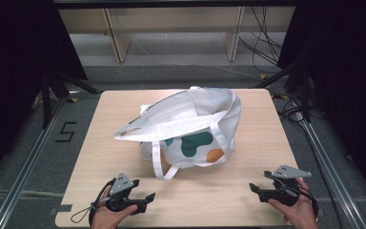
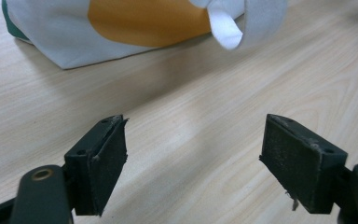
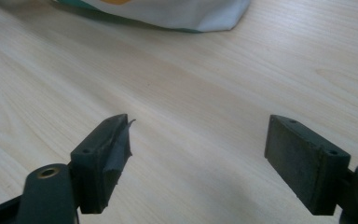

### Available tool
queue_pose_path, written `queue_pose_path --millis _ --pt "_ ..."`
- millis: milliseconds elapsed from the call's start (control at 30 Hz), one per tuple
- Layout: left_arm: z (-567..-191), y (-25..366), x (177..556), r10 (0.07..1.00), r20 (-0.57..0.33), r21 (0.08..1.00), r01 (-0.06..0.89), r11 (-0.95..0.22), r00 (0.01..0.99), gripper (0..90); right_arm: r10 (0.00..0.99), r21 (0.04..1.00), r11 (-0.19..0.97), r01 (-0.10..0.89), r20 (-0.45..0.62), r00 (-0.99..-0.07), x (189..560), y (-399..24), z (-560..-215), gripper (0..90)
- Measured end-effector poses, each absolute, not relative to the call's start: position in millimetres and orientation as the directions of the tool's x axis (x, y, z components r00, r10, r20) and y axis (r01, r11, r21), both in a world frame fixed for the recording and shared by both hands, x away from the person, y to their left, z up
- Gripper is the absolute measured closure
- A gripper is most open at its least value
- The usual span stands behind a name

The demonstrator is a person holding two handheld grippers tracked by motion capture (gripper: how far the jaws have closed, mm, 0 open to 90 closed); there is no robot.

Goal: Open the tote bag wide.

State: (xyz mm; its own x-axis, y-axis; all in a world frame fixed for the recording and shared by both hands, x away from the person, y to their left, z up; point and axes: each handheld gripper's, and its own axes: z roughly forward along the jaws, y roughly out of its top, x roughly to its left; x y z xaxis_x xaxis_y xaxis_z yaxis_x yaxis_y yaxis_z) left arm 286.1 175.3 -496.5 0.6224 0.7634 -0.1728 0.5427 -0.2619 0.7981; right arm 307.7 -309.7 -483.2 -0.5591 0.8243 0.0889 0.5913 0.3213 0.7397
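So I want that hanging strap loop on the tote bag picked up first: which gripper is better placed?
Probably the left gripper: open, and the strap loop hangs just beyond it. The right gripper, also open, sits farther off.

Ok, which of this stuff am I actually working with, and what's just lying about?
Working with, probably:
tote bag, lying mid-table, mouth open
left tongs, open
right tongs, open

Just about:
cables on the floor beyond the table
wooden shelf legs behind
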Motion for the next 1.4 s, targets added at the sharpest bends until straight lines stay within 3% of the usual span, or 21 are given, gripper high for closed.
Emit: queue_pose_path --millis 267,367,400,433,467,567,600,633,667,867,1000,1100,1400 --pt "-495.3 179.8 287.2 0.772 -0.158 0.787 0.551 -0.279 0.616 20.5 0.800 0.776 0.291 0.559 0.123 -0.587 307.8 -309.1 -476.9 18.5" --pt "-494.6 182.4 288.7 0.765 -0.166 0.786 0.552 -0.279 0.622 22.7 0.789 0.797 0.300 0.525 0.102 -0.606 309.4 -307.3 -470.8 22.5" --pt "-492.9 181.4 288.1 0.748 -0.261 0.790 0.581 -0.198 0.610 26.3 0.784 0.807 0.302 0.508 0.093 -0.613 311.1 -307.0 -468.4 24.0" --pt "-492.9 181.4 288.1 0.748 -0.261 0.790 0.581 -0.198 0.610 26.9 0.784 0.807 0.302 0.508 0.093 -0.613 311.1 -307.0 -468.4 24.0" --pt "-489.1 182.1 287.4 0.742 -0.234 0.803 0.555 -0.216 0.628 27.6 0.782 0.797 0.306 0.520 0.101 -0.616 312.3 -303.4 -461.7 30.1" --pt "-486.0 184.4 288.9 0.728 -0.230 0.805 0.547 -0.230 0.645 46.7 0.768 0.805 0.325 0.496 0.081 -0.636 317.2 -301.6 -456.5 35.9" --pt "-485.2 184.3 288.7 0.728 -0.240 0.805 0.551 -0.220 0.642 46.7 0.769 0.796 0.326 0.511 0.092 -0.633 317.1 -300.1 -453.3 40.3" --pt "-480.7 186.1 290.5 0.713 -0.200 0.816 0.517 -0.259 0.672 60.6 0.763 0.820 0.313 0.479 0.084 -0.641 323.2 -297.4 -445.4 49.2" --pt "-478.7 186.1 291.4 0.710 -0.195 0.821 0.508 -0.258 0.676 67.5 0.758 0.812 0.325 0.486 0.083 -0.646 324.7 -297.0 -440.8 52.9" --pt "-464.5 194.8 301.3 0.727 -0.168 0.834 0.489 -0.255 0.666 88.5 0.716 0.837 0.360 0.412 0.035 -0.697 345.5 -290.1 -409.9 80.8" --pt "-443.4 201.5 317.6 0.736 -0.150 0.834 0.485 -0.265 0.660 89.4 0.691 0.832 0.387 0.397 0.024 -0.723 354.9 -278.8 -387.4 89.6" --pt "-429.4 198.9 326.3 0.741 -0.152 0.838 0.483 -0.255 0.654 89.4 0.673 0.837 0.407 0.365 -0.005 -0.739 360.2 -273.1 -376.5 90.0" --pt "-359.1 183.9 375.1 0.752 -0.072 0.867 0.414 -0.277 0.655 87.9 0.609 0.877 0.429 0.216 -0.103 -0.787 389.7 -229.0 -297.9 90.0"
